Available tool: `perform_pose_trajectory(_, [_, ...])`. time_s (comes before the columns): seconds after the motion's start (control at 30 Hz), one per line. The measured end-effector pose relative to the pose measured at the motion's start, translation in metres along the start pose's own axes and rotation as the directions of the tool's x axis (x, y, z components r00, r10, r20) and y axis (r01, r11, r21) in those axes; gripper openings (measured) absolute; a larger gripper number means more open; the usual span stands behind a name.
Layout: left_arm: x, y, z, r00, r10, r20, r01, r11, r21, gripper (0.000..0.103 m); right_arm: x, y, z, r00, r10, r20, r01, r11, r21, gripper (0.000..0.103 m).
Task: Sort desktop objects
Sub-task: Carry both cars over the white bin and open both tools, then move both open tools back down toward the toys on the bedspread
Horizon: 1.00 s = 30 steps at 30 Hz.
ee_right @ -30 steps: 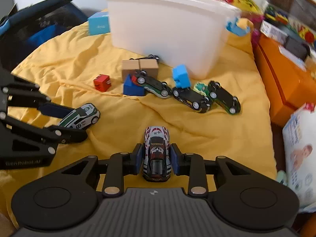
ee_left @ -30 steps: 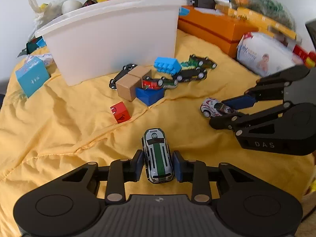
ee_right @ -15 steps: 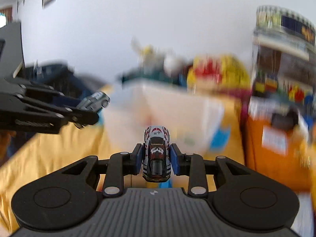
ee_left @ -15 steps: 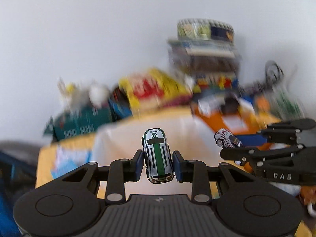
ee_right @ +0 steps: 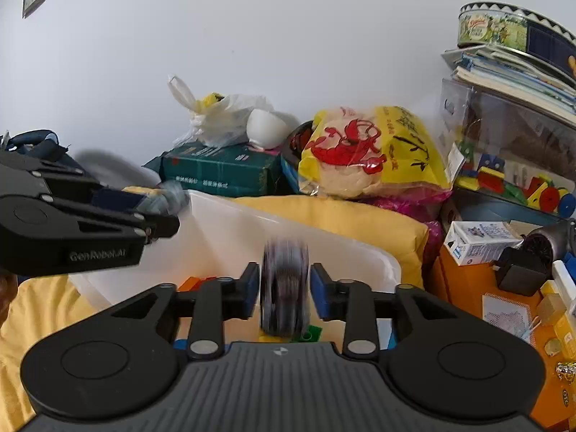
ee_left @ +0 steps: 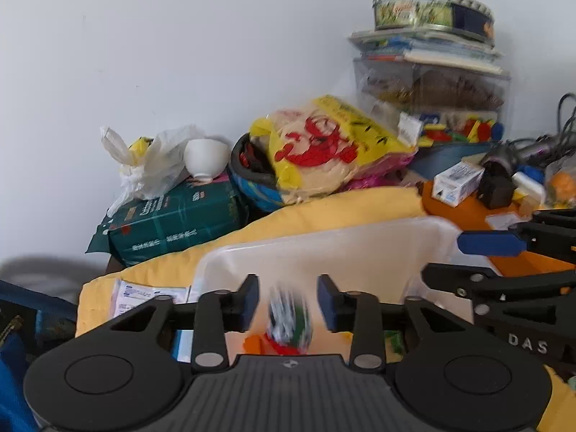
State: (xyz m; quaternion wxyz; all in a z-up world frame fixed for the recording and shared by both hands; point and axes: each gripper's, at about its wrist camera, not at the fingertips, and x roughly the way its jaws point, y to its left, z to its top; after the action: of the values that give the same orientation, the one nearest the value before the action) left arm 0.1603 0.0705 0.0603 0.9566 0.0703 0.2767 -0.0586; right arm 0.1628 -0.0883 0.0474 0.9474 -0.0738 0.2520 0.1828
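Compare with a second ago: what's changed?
Both grippers rose from the yellow cloth to above the white bin. The left gripper and right gripper have just been opening; green-striped car and red-flame car blur, dropping free. Background clutter unchanged.

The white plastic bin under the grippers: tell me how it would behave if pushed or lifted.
The white plastic bin looks thin-walled and translucent, so probably light and a bit flexible. It sits on soft yellow cloth, so a push would likely drag or bunch the cloth. The bricks inside may shift if it tilts.
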Motion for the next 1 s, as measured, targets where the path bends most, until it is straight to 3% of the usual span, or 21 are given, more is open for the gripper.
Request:
perform_pose_trajectory(0.1, [-0.026, 0.002, -0.002, 0.999, -0.004, 0.046, 0.005, 1.000, -0.026, 0.048, -0.014, -0.003, 0.000, 0.999, 0.017, 0.037, -0.018, 1.000, 0.024, 0.046])
perform_pose_trajectory(0.2, [-0.056, 0.001, -0.009, 0.994, -0.045, 0.101, 0.051, 0.997, -0.054, 0.057, -0.042, -0.005, -0.005, 0.994, 0.041, 0.102, -0.046, 0.998, 0.048, 0.047])
perform_pose_trajectory(0.37, [-0.093, -0.011, -0.051, 0.989, -0.050, 0.139, 0.060, 0.996, -0.068, 0.060, -0.080, -0.008, -0.026, 0.984, 0.072, 0.166, -0.083, 0.995, 0.063, 0.052])
perform_pose_trajectory(0.47, [-0.096, -0.024, -0.089, 0.995, -0.060, 0.079, 0.066, 0.996, -0.067, 0.064, -0.090, -0.007, -0.046, 0.987, 0.078, 0.141, -0.085, 0.995, 0.046, 0.052])
perform_pose_trajectory(0.53, [-0.087, -0.035, -0.114, 0.997, -0.073, -0.009, 0.072, 0.996, -0.055, 0.064, -0.091, -0.005, -0.061, 0.993, 0.070, 0.094, -0.075, 0.996, 0.045, 0.052])
perform_pose_trajectory(0.7, [-0.068, -0.054, -0.158, 0.975, -0.115, -0.192, 0.110, 0.993, -0.040, 0.064, -0.075, 0.001, -0.106, 0.994, 0.070, -0.082, -0.069, 0.998, 0.015, 0.052])
perform_pose_trajectory(0.87, [-0.063, -0.060, -0.177, 0.959, -0.120, -0.256, 0.115, 0.993, -0.035, 0.063, -0.071, 0.005, -0.137, 0.980, 0.100, -0.171, -0.100, 0.995, 0.010, 0.052])
perform_pose_trajectory(1.0, [-0.061, -0.058, -0.181, 0.958, -0.104, -0.266, 0.101, 0.995, -0.026, 0.063, -0.071, 0.004, -0.151, 0.975, 0.117, -0.189, -0.117, 0.993, 0.009, 0.052])
